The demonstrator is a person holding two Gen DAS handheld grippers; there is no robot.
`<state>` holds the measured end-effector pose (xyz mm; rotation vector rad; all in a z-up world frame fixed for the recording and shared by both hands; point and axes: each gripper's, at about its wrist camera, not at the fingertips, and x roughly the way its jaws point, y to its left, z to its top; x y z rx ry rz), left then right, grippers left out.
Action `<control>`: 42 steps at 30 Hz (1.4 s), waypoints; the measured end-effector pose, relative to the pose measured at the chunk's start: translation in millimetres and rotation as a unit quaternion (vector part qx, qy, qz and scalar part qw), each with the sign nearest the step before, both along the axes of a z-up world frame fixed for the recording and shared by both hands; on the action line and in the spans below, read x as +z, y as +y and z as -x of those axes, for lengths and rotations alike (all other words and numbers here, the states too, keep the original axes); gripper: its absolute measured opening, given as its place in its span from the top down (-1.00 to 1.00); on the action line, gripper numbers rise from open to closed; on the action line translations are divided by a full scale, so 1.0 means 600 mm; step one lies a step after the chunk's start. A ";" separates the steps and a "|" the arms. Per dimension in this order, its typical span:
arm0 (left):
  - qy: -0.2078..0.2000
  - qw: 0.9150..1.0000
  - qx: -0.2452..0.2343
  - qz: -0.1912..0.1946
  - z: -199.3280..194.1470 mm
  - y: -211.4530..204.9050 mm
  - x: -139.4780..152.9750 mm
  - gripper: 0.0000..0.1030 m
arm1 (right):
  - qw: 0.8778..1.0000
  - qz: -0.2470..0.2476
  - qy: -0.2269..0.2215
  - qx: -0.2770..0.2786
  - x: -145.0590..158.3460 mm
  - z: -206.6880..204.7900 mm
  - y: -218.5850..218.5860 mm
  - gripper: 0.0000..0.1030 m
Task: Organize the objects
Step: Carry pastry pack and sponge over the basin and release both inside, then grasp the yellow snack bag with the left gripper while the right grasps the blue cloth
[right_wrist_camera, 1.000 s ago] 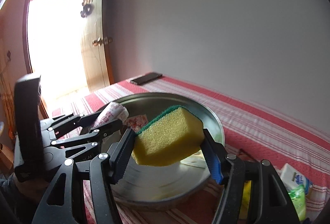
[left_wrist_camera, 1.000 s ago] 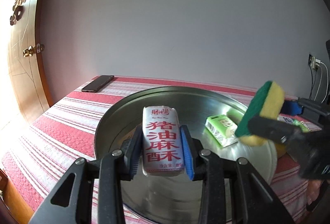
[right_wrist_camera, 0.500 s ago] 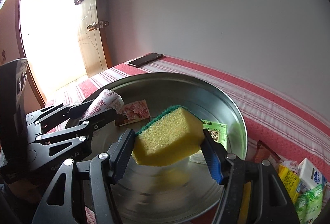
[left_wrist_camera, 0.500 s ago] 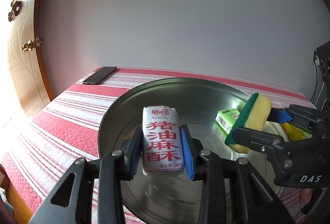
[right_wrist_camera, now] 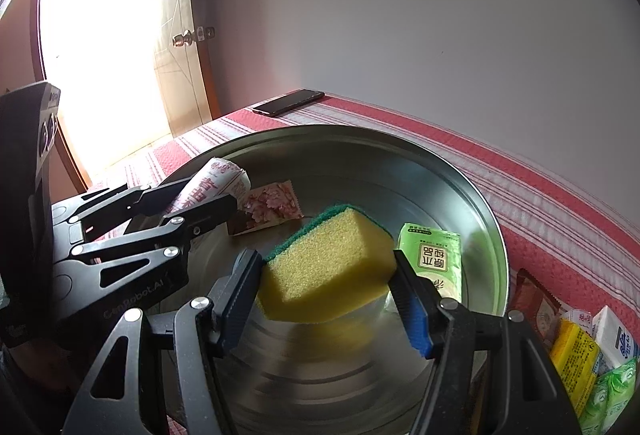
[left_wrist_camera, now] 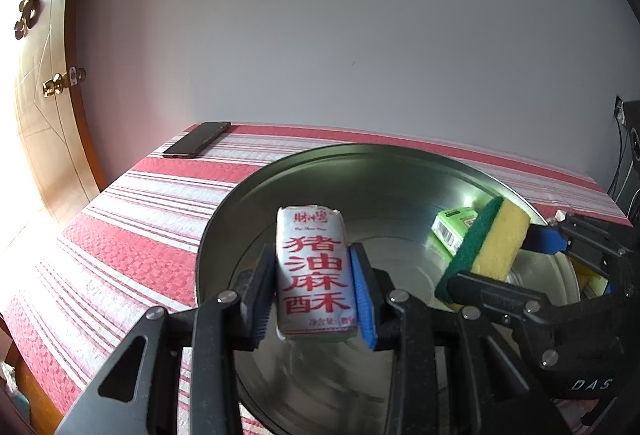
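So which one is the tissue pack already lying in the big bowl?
Find the wide metal basin on the red striped cloth. On its floor, beside the held sponge, lies the pale green tissue pack. The flat pink floral packet is the basin's only other loose item.

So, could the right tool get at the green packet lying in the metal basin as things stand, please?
Probably not yet: the right tool is shut on the sponge, though the green packet lies uncovered just beyond.

Daylit room, strong fisheye warp, one blown-out corner

Daylight floods in beside the door (right_wrist_camera: pixel 180 47) at the upper left of the right wrist view, bleaching that area white. The wall (left_wrist_camera: pixel 340 35) is evenly lit. The metal basin (right_wrist_camera: pixel 460 175) shows soft reflections and smeared blur low in both frames; dark vignetting curves the corners.
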<state>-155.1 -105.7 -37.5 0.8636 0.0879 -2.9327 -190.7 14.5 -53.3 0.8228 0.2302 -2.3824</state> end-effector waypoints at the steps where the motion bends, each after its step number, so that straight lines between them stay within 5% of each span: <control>1: -0.001 1.000 -0.001 0.001 0.002 0.000 -0.001 0.33 | 1.000 0.000 0.000 0.000 0.000 0.000 0.000 -0.29; 17: -0.002 1.000 0.003 0.003 0.009 -0.006 -0.008 0.25 | 1.000 0.004 0.012 -0.007 0.004 -0.006 -0.002 -0.42; 21: 0.028 0.999 0.027 0.011 -0.013 -0.005 0.011 -0.58 | 0.999 -0.004 0.035 -0.032 0.011 -0.015 0.007 -0.54; 29: 0.074 0.997 0.004 0.015 -0.052 0.049 0.045 -0.69 | 0.994 0.052 0.070 -0.071 0.035 -0.053 0.081 -0.54; 35: 0.082 0.994 -0.065 0.031 -0.065 0.154 0.051 -0.71 | 0.982 0.078 0.102 -0.142 0.052 -0.103 0.195 -0.55; 42: 0.070 0.984 -0.155 0.058 -0.054 0.281 0.040 -0.72 | 0.943 0.037 0.106 -0.312 0.038 -0.137 0.360 -0.55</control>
